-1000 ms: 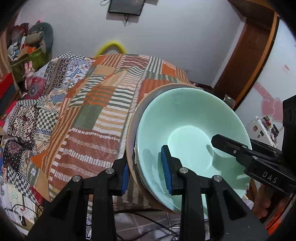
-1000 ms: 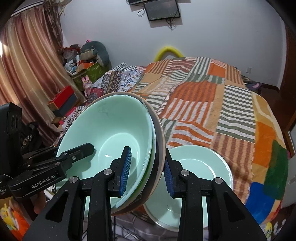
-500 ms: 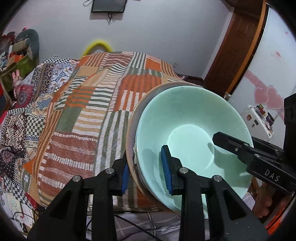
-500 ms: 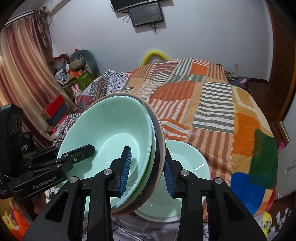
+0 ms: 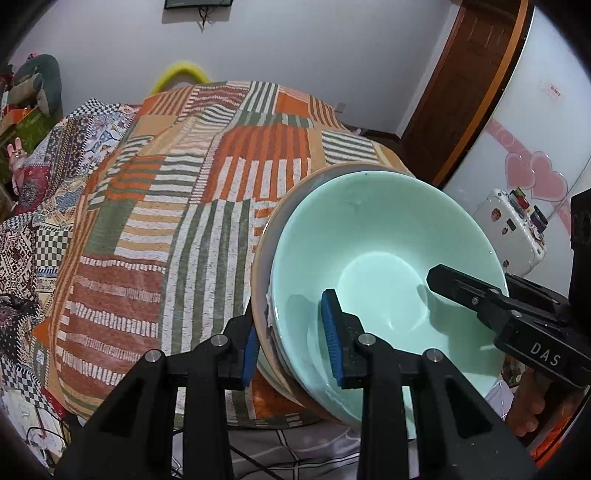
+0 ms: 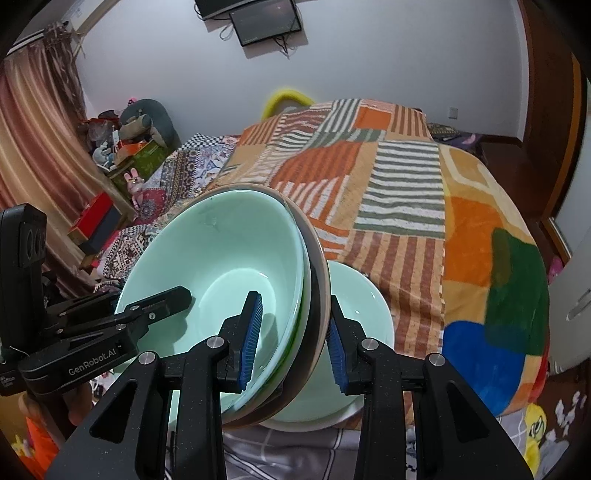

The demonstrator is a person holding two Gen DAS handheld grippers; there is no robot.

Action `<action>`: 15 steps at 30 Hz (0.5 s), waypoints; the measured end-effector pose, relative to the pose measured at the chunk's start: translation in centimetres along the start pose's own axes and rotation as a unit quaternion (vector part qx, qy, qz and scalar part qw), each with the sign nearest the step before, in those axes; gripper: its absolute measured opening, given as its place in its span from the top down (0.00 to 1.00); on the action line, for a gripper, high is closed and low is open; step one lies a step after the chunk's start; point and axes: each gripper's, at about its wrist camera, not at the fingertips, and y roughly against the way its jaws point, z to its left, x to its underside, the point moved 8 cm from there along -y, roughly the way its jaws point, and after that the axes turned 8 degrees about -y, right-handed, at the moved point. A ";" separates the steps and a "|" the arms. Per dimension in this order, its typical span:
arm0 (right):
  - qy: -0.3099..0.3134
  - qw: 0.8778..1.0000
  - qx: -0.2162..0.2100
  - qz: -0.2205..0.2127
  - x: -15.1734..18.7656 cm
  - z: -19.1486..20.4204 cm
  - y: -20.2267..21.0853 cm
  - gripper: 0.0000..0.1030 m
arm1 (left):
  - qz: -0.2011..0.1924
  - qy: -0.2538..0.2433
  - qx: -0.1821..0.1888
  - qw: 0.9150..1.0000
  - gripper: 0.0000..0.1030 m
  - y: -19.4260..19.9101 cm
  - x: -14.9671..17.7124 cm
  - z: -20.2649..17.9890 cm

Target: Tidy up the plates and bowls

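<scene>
Mint-green ceramic forms the top bowl [image 5: 384,266] of a nested stack of dishes, under which a brown-rimmed plate [image 5: 264,251] is seen. The stack is held tilted in the air above the near edge of a patchwork blanket [image 5: 177,206].

The stack's rim is clamped by the left gripper [image 5: 291,341]: its jaws are narrowly parted, one blue pad [image 5: 330,343] is pressed against the bowl's inner wall and the other against the underside of the brown-rimmed plate. The opposite rim is clamped in the same manner by the right gripper [image 6: 293,338], with one pad inside the bowl and the other outside the stack. In each wrist view the other gripper is seen reaching over the far rim.

A second mint-green bowl [image 6: 360,302] is seen resting on the blanket just behind and below the held stack. Further out, a wall-mounted screen [image 6: 264,22], a curtain [image 6: 33,140] and a wooden door [image 5: 469,74] are visible.
</scene>
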 end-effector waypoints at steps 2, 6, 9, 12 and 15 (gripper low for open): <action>-0.003 1.000 0.003 0.005 0.1 -0.4 -0.3 0.70 | 0.008 -0.002 0.001 1.000 0.71 -0.7 0.1 -0.1; -0.010 1.000 0.006 0.013 0.3 -1.1 -0.9 0.70 | 0.023 -0.003 0.003 1.000 0.71 -2.0 0.3 -0.2; -0.017 1.000 0.009 0.020 0.5 -1.6 -1.3 0.70 | 0.032 -0.004 0.005 0.999 0.71 -2.9 0.5 -0.2; -0.021 0.999 0.011 0.028 0.8 -1.9 -1.8 0.70 | 0.042 -0.003 0.006 0.999 0.71 -3.7 0.7 -0.3; -0.024 0.999 0.013 0.035 1.0 -2.2 -2.3 0.70 | 0.051 -0.001 0.008 0.999 0.71 -4.5 0.9 -0.2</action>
